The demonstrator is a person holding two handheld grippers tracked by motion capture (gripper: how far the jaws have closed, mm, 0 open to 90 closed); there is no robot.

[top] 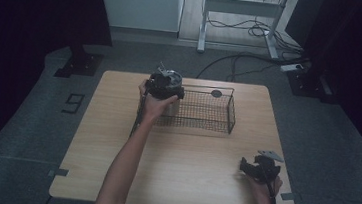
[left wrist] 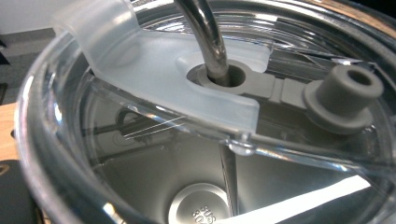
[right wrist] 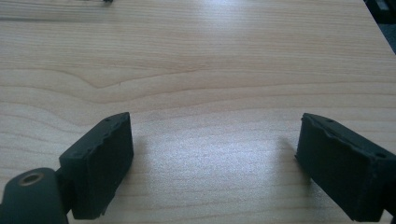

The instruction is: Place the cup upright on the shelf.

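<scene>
A steel tumbler [top: 172,107] with a clear lid [left wrist: 154,70] stands at the left end of a wire basket [top: 219,112]; I cannot tell whether it is inside the basket. A metal straw [left wrist: 208,32] passes through the lid's grey seal, and a grey plug [left wrist: 343,98] sits beside it. My left gripper [top: 164,86] is right on top of the tumbler, its jaws hidden. My right gripper [top: 245,167] rests low over the table's near right corner, open, with bare wood between its fingers [right wrist: 100,163].
The wooden table [top: 187,168] is bare in front of the basket. A small dark disc [top: 216,93] lies at the basket's far side. Cables and desk legs lie on the floor beyond the table.
</scene>
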